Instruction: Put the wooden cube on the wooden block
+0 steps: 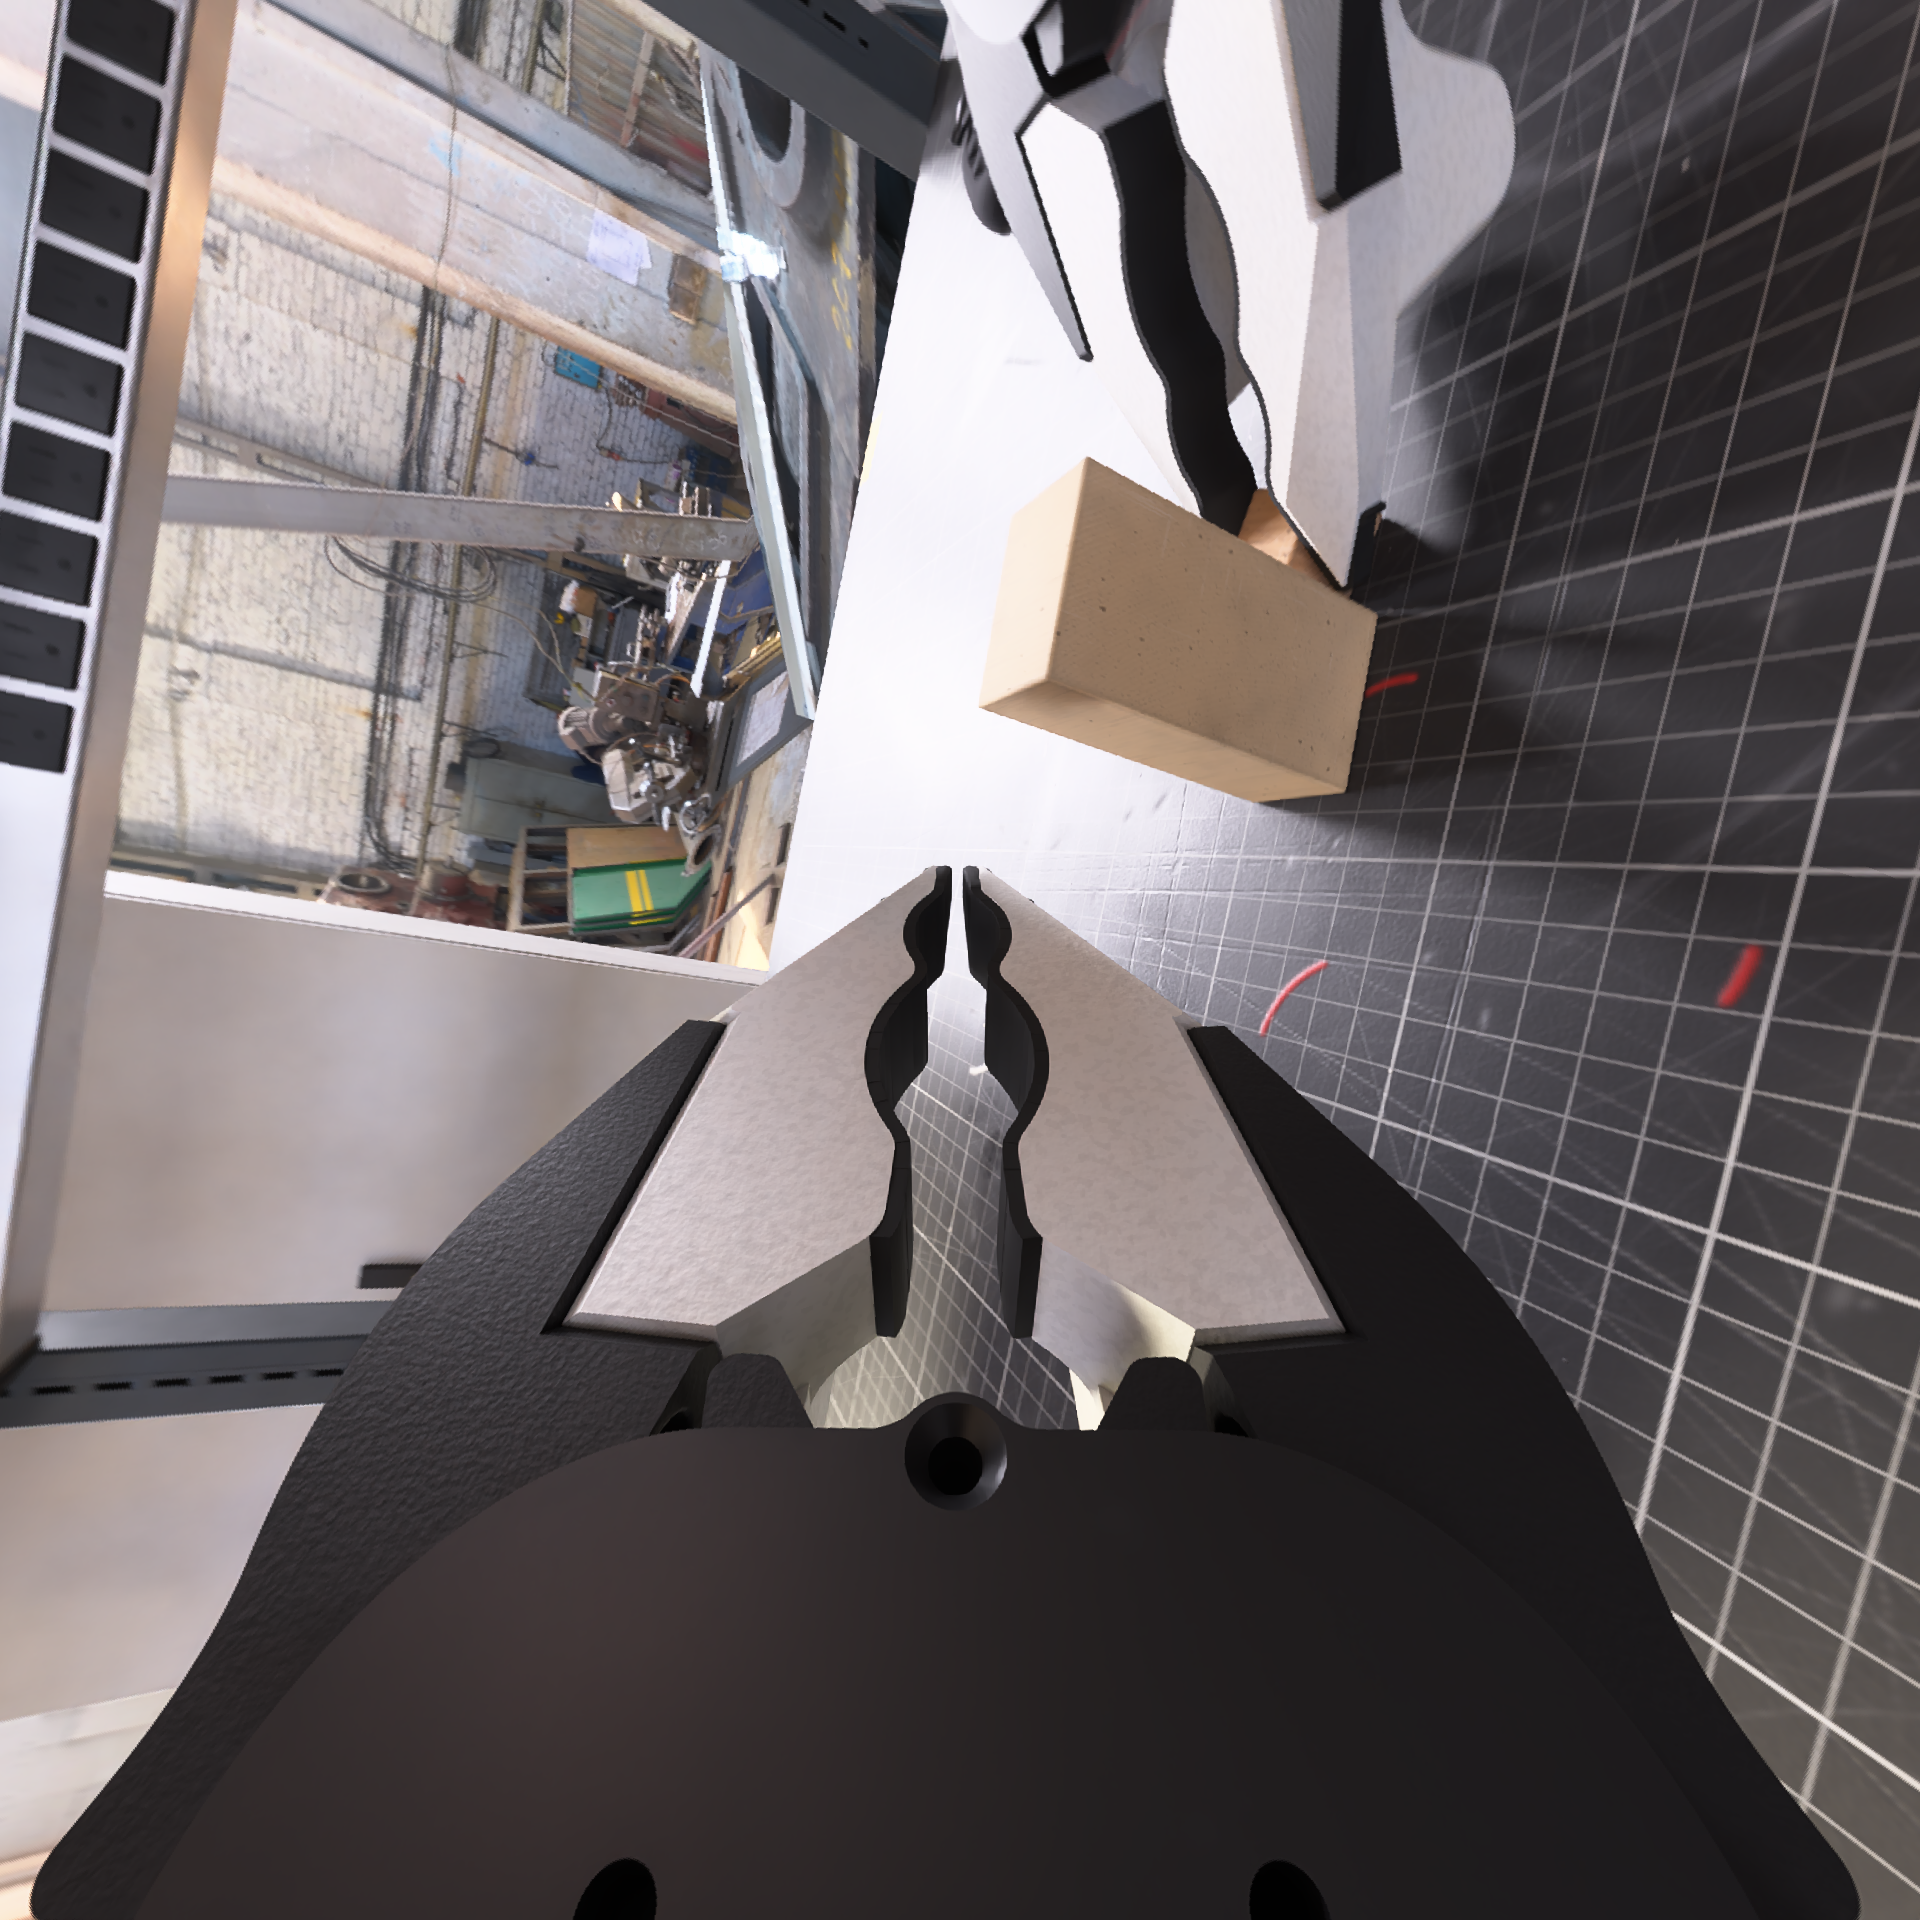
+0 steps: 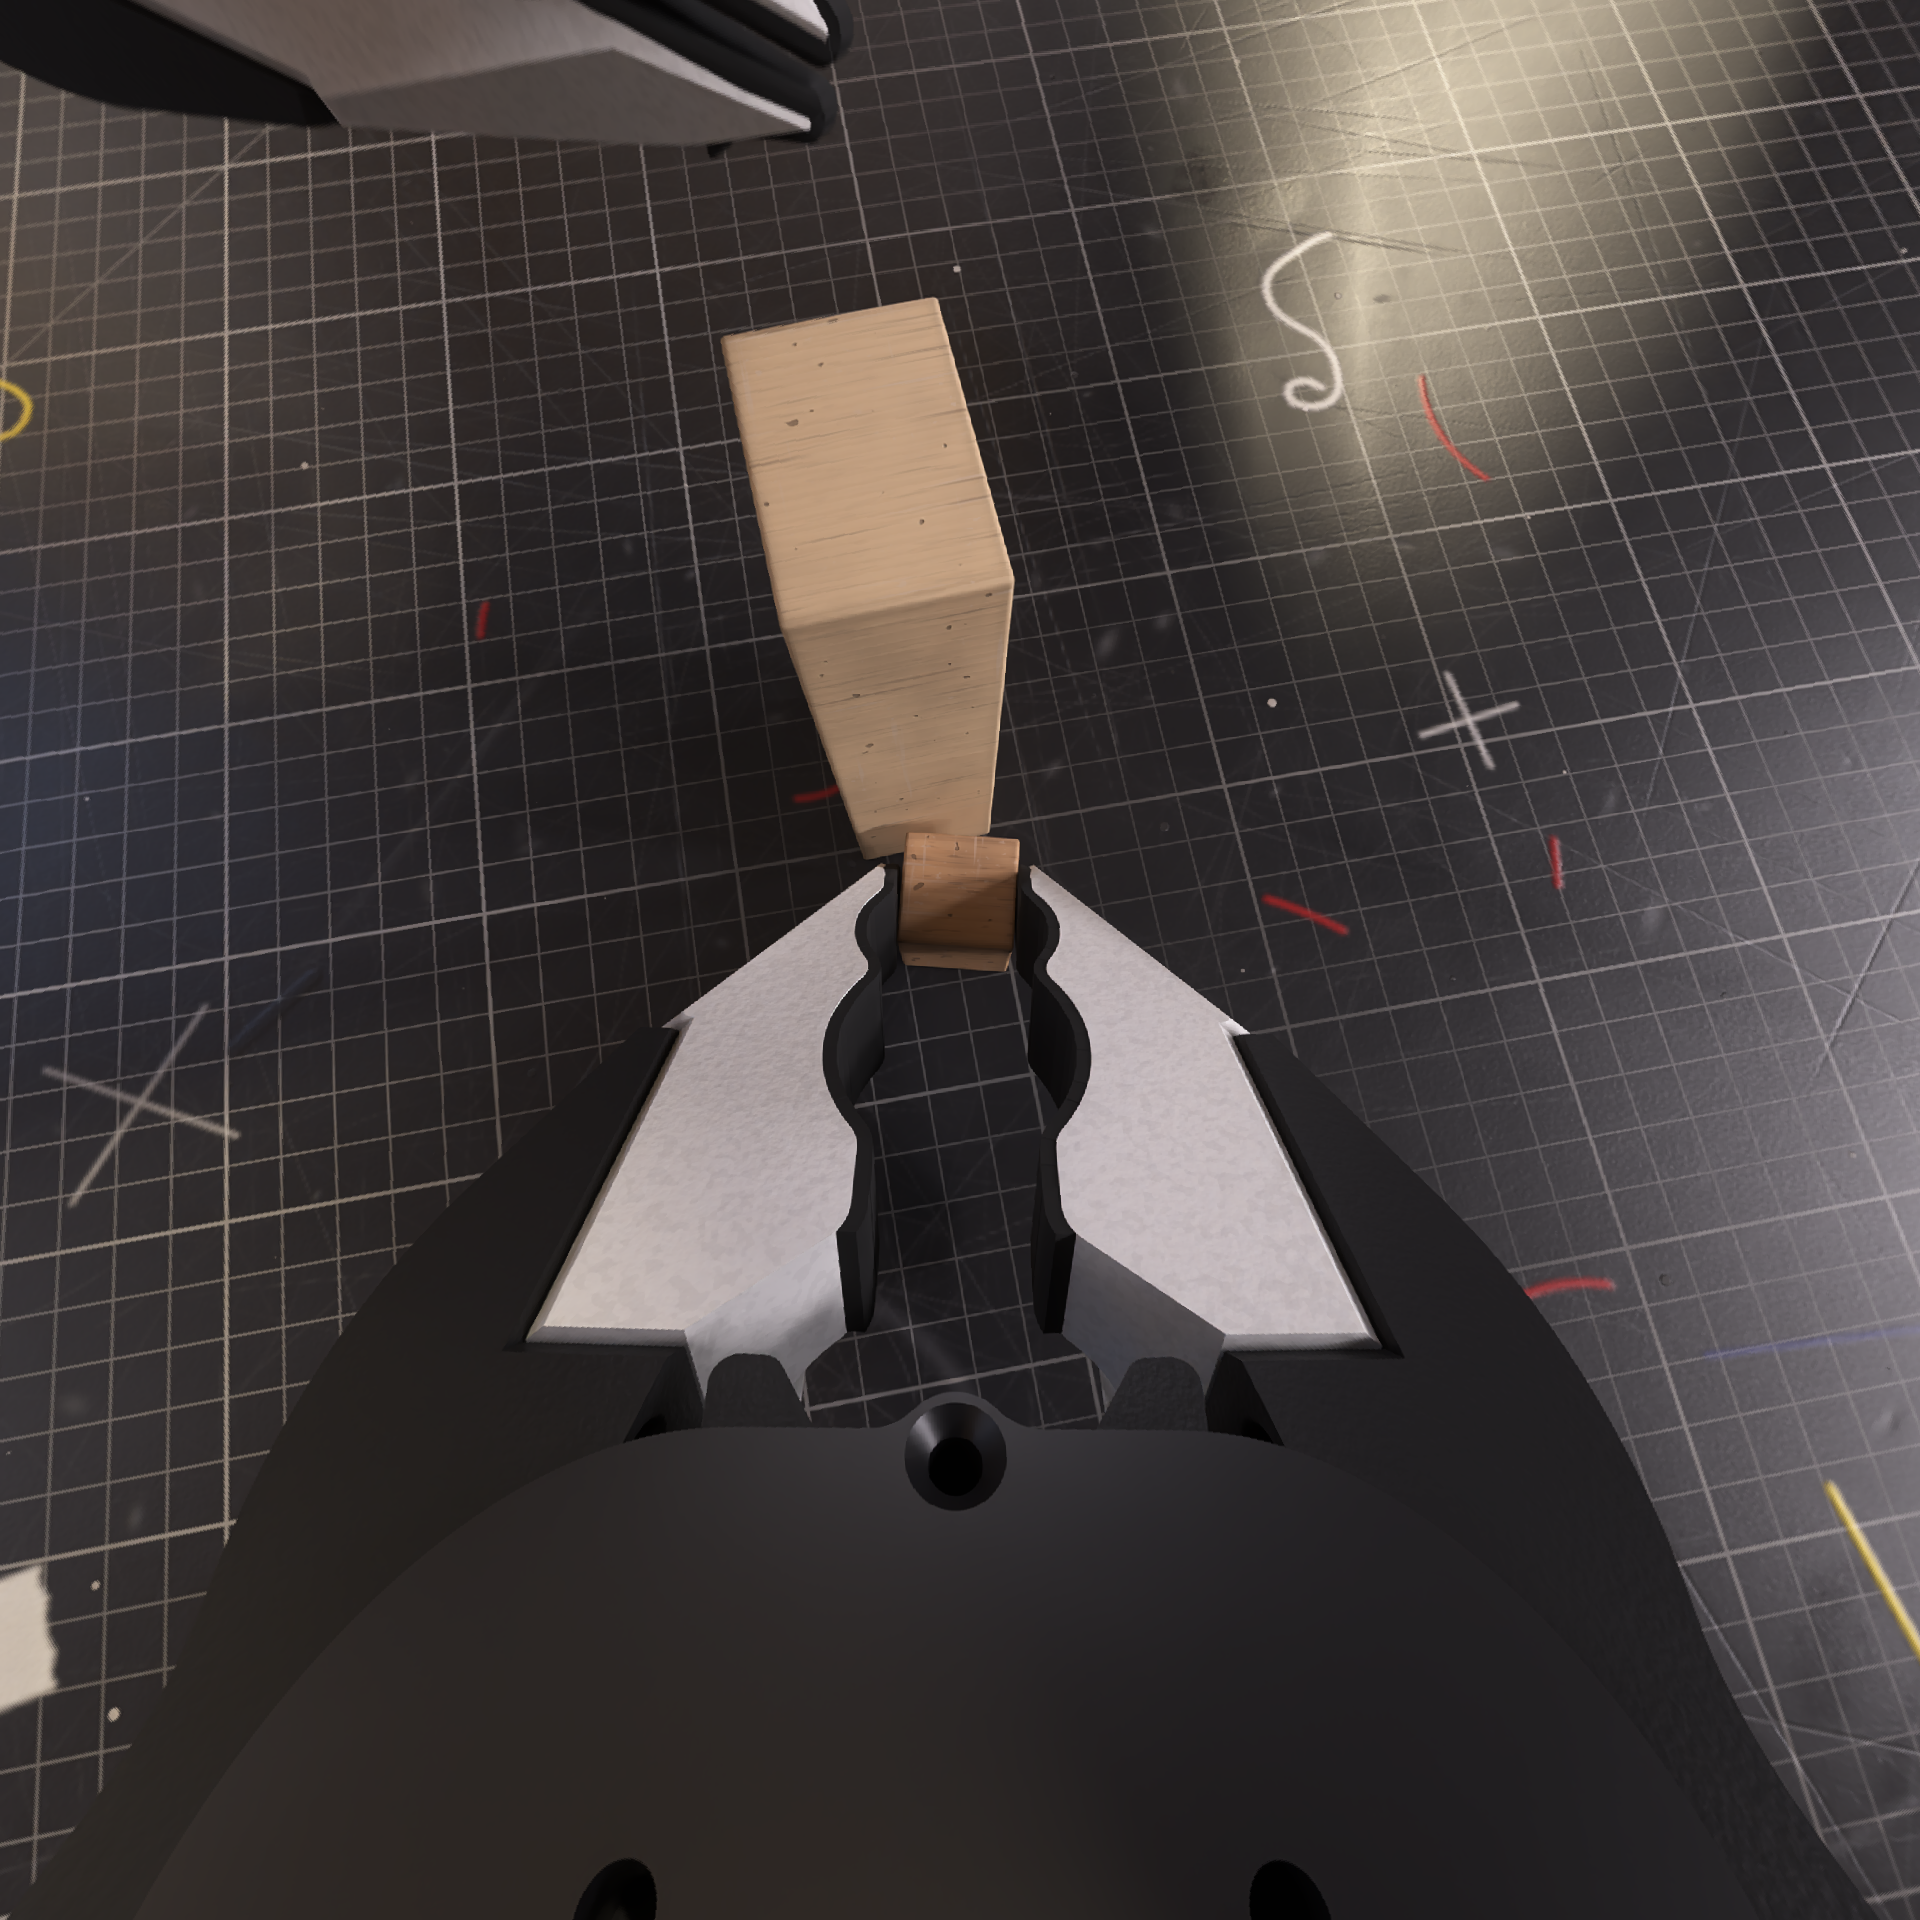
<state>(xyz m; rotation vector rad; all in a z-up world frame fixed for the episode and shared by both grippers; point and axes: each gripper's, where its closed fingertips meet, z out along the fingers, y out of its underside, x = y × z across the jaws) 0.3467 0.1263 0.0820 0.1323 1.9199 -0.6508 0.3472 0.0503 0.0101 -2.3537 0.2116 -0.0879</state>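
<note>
The light wooden block (image 2: 883, 520) lies on the dark grid mat (image 2: 1455, 1039). My right gripper (image 2: 956, 883) is shut on the small brown wooden cube (image 2: 954, 920), held low by the block's near end, at or just above the mat. In the left wrist view the block (image 1: 1174, 634) lies ahead, with the right gripper (image 1: 1299, 561) behind it pinching the cube (image 1: 1273, 532). My left gripper (image 1: 956, 878) is shut and empty, short of the block. It also shows at the top left of the right wrist view (image 2: 520, 62).
The mat (image 1: 1662, 1039) bears red, white and yellow marks. A strip of white tape (image 2: 21, 1652) lies at the left edge. In the left wrist view a white surface (image 1: 935, 520) lies beyond the mat's edge, with a workshop backdrop behind.
</note>
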